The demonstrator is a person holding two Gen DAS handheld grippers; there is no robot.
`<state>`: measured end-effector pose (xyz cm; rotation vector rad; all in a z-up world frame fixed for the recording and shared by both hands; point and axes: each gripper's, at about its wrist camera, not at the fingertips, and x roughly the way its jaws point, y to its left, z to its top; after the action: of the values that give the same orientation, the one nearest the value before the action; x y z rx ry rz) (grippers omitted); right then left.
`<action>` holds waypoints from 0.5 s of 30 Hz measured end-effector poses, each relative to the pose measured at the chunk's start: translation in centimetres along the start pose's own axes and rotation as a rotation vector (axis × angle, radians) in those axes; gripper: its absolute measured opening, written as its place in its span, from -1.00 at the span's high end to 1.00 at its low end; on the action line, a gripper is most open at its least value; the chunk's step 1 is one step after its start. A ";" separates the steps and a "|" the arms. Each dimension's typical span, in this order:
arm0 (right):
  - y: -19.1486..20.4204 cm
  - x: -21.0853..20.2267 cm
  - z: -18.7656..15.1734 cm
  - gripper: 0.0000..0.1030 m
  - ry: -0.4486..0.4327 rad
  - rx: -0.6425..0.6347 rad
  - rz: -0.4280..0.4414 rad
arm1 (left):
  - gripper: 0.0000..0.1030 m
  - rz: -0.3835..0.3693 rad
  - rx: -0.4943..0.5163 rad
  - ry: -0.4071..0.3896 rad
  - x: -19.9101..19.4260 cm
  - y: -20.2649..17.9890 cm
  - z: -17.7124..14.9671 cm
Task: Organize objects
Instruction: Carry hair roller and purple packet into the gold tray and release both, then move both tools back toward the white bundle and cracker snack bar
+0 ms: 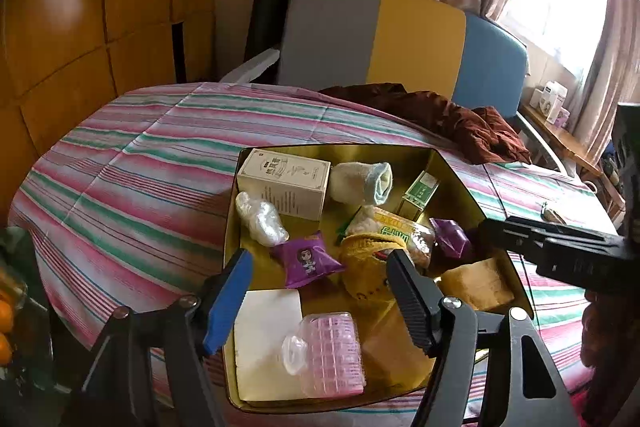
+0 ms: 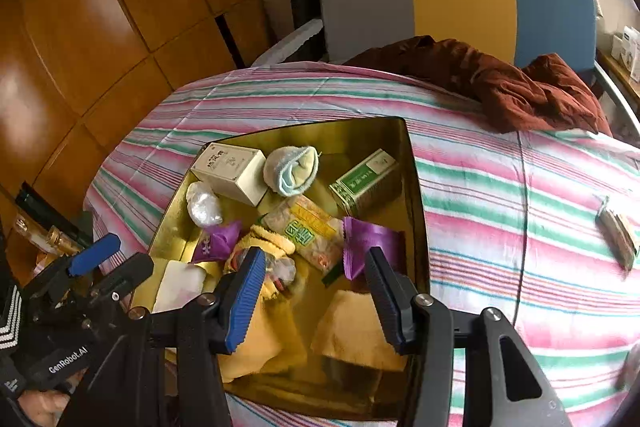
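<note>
Left wrist view: my left gripper [image 1: 320, 291] hangs over the near end of the gold tray [image 1: 460, 183], jaws wide apart and holding nothing; one pad blue, the other black, both ribbed. Tray contents, all loose on its shiny gold floor: white carton [image 1: 284, 185] with dark print too small to read; rolled pale sock [image 1: 362, 183], terry texture; green-labelled box [image 1: 420, 195] leaning at the far wall; clear plastic wad [image 1: 260, 217]; purple sachet [image 1: 308, 259] bearing a cartoon figure; second purple sachet [image 1: 450, 237]; yellow snack pack [image 1: 394, 229] with green characters; yellow knit cloth [image 1: 364, 267]; white card [image 1: 266, 339]; pink ridged plastic case [image 1: 334, 355]; tan paper packet [image 1: 476, 283]. The tray rests on a striped pink-green-white sheet [image 1: 132, 163]; brown garment [image 1: 440, 119] lies crumpled beyond it.

Right wrist view: my right gripper [image 2: 316, 295] hovers above the same tray's near end, jaws likewise spread, nothing between them; the yellow knit cloth [image 2: 260, 331] lies below them. The left gripper's body at lower left reads "GenRobot.AI". A small brown packet [image 2: 618, 231] lies on the sheet, well apart from the tray.
</note>
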<state>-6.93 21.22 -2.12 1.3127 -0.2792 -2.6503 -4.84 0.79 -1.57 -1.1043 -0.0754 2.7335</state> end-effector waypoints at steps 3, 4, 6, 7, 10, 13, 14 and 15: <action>-0.1 -0.3 -0.5 -0.02 -0.002 0.006 -0.010 | -0.42 -0.007 0.002 -0.007 -0.4 -0.2 0.0; -0.2 -0.5 -0.6 -0.02 -0.004 0.008 -0.016 | -0.43 -0.008 0.006 -0.012 -0.6 -0.4 0.0; -0.3 -0.9 -0.8 -0.02 -0.011 0.012 -0.022 | -0.46 -0.008 0.015 -0.020 -0.9 -0.7 0.0; -0.4 -1.2 -1.0 -0.02 -0.015 0.014 -0.026 | -0.46 -0.010 0.019 -0.021 -0.9 -0.9 0.1; -0.5 -1.9 -1.4 -0.02 -0.027 0.010 -0.046 | -0.46 -0.014 0.034 -0.023 -1.2 -1.4 0.1; -0.8 -2.4 -1.7 -0.02 -0.036 0.006 -0.080 | -0.47 -0.023 0.051 -0.026 -1.5 -2.0 0.2; -1.0 -2.6 -1.8 -0.02 -0.038 0.008 -0.087 | -0.49 -0.025 0.060 -0.030 -1.7 -2.3 0.2; -1.1 -2.7 -1.9 -0.02 -0.039 0.012 -0.092 | -0.52 -0.027 0.064 -0.033 -1.8 -2.5 0.2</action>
<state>-3.87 22.78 -1.50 1.3089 -0.2460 -2.7567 -3.30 2.90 0.09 -1.0338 -0.0066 2.7105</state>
